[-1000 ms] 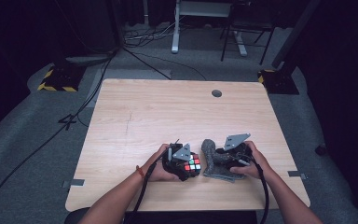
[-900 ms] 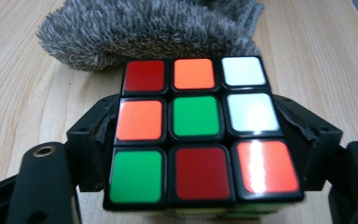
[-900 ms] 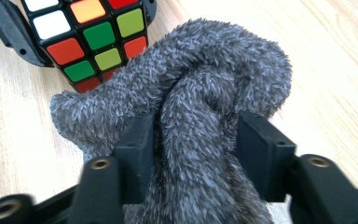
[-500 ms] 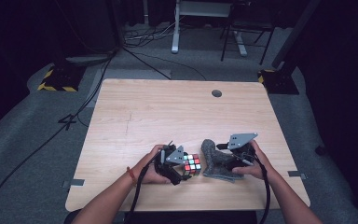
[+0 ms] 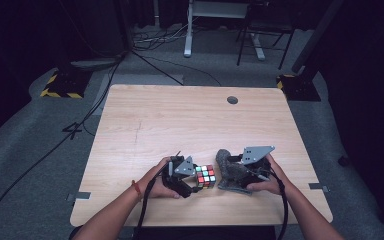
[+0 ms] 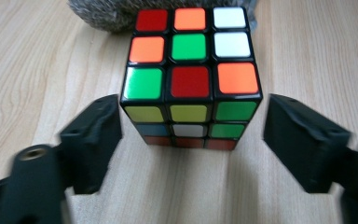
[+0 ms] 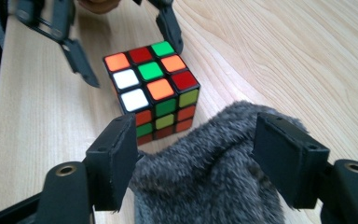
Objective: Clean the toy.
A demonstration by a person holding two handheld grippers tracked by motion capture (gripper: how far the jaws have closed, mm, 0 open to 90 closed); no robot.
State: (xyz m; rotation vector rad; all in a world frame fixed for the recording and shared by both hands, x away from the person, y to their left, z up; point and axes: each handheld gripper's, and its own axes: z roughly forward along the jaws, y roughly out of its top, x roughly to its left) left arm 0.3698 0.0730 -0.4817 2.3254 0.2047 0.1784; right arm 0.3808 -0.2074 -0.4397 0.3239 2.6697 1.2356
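Observation:
A scrambled colour cube [image 5: 206, 176] sits on the wooden table [image 5: 190, 125] near its front edge. My left gripper [image 5: 196, 182] reaches it from the left. In the left gripper view its jaws flank the cube [image 6: 191, 79] at the near face, having just closed inward without clamping it. A grey furry thing [image 5: 227, 167] lies just right of the cube. My right gripper [image 5: 234, 174] is on it. In the right gripper view the fur [image 7: 205, 163] fills the gap and touches both pads, though these jaws have just been opening. Beyond it stands the cube [image 7: 154, 88].
The tabletop stretches bare beyond the hands, with a round cable hole [image 5: 232, 100] at the back right. Cables [image 5: 80, 135] trail over the grey floor on the left. A yellow-black striped base [image 5: 60, 85] and desk legs [image 5: 187, 40] stand behind the table.
The right hand and its grey plate have shifted slightly right and up. The left hand has edged a little along the cube. Cube and furry thing keep their places.

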